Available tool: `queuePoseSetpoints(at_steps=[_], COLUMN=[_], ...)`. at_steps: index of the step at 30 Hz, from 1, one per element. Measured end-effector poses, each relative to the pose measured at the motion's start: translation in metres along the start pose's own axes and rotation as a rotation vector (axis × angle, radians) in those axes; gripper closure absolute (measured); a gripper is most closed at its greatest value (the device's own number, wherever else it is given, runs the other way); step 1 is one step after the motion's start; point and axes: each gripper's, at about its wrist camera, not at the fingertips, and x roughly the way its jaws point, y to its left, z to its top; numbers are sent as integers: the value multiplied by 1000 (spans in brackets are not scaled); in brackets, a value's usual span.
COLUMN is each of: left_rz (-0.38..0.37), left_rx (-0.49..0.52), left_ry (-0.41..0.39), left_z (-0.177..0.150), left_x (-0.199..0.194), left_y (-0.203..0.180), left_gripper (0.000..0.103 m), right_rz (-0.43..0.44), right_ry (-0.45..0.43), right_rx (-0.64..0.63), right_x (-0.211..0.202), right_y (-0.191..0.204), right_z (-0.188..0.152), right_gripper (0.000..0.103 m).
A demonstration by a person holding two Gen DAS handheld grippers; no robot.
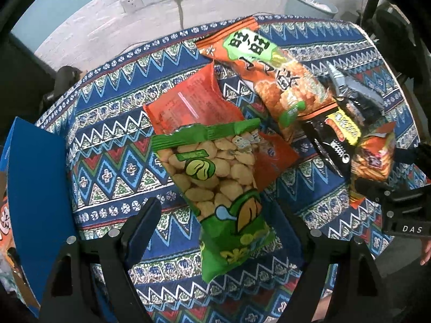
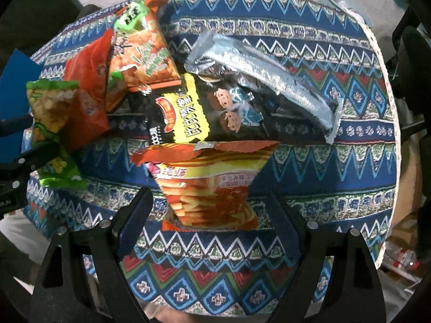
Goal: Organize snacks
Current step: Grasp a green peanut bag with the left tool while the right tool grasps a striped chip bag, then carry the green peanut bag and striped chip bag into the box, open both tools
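A round table [image 1: 113, 123] covered in a blue, red and green zigzag-patterned cloth carries a loose heap of snack bags. In the left wrist view the left gripper [image 1: 218, 215] points down at a green bag of broad beans [image 1: 215, 185]; its jaws stand wide apart, one on each side of the bag's lower half, and neither pad presses on it. The green bag lies partly on top of an orange-red bag [image 1: 194, 99] that shows its printed back. Just beyond that lies a longer orange bag with a green label [image 1: 269, 72], slanting toward the far edge of the table. At the left edge of this view stands a blue box [image 1: 37, 188].

In the right wrist view the right gripper [image 2: 210, 210] also points down with its jaws wide open, straddling an orange and yellow bag of crisp sticks [image 2: 207, 185]; the pads sit clear of the bag on both sides. Touching the top of that bag is a black bag with a yellow label and cartoon figures [image 2: 215, 107], its silver top edge folded toward the right. The orange bag with the green label overlaps the black bag's left end. The green bean bag shows at the far left of this view, with the other gripper's dark frame beside it
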Motion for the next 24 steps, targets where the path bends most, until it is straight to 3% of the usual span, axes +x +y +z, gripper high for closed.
queuePoseSetpoints(at_steps=[4,6,8,11,13,18,24], left_rz=[21,24,17,-5,-20,-3,17], left_rx=[9,9,7,12,21,51,74], left_ry=[3,5,0,-22,-21,-37,-63], left_z=[2,3,4,2,1,-6,-13], left_x=[11,16,18,17,16,9,-9], left_y=[0,1,1,2,3,2,3], left_gripper=[19,19,19,27,52,59,60], right_rz=[-6,-8,-3,-8,-16,1,10], right_ry=[6,0,7,4,-2,-50,-94], right_rx=[0,-5,-14,-34,-50,-68,-82], right_x=[10,12,15,15,10,-11,-29], right_y=[-1,-2,-1,8,12,16,17], right_z=[1,2,2,1,0,-1,4], right_gripper=[18,27,51,60,60,61,61])
